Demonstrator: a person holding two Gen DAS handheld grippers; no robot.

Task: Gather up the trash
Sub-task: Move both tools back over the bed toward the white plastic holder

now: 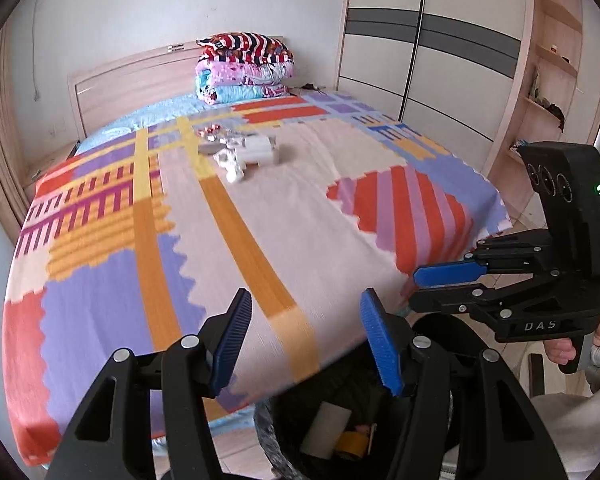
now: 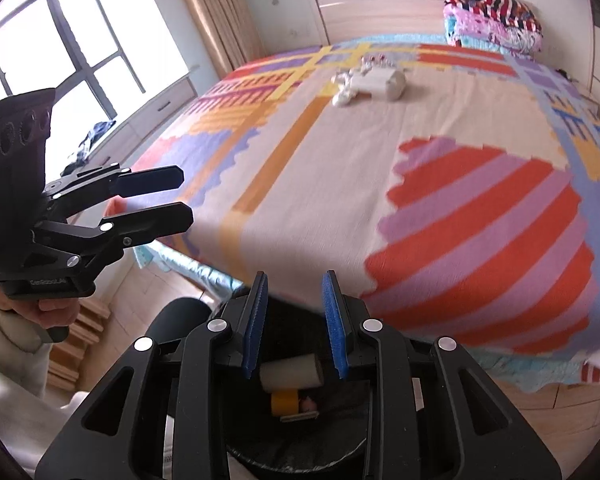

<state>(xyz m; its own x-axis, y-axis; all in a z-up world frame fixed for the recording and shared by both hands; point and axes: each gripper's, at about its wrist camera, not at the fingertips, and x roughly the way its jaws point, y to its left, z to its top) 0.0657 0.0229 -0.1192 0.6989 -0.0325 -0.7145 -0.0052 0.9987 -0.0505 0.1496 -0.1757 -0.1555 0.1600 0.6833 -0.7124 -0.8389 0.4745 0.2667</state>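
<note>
A pile of white crumpled paper and wrappers (image 1: 240,152) (image 2: 368,80) lies on the patterned bedspread (image 1: 260,240) (image 2: 340,160), toward the far side. Below the bed's near edge stands a black trash bin (image 1: 284,420) (image 2: 300,452). Inside it are a white roll (image 1: 326,428) (image 2: 292,374) and a yellow tape roll (image 1: 352,442) (image 2: 284,402). My left gripper (image 1: 306,344) (image 2: 184,196) hovers open above the bin and the bed edge, nothing between its blue pads. To its right, my right gripper (image 2: 294,320) (image 1: 418,290) is also open and empty over the bin.
Folded quilts (image 1: 244,68) (image 2: 492,16) are stacked at the headboard. A sliding wardrobe (image 1: 420,40) and wooden shelves (image 1: 556,80) stand right of the bed. A window (image 2: 60,40) with curtains is on the left. A person's hand (image 1: 560,350) holds each gripper.
</note>
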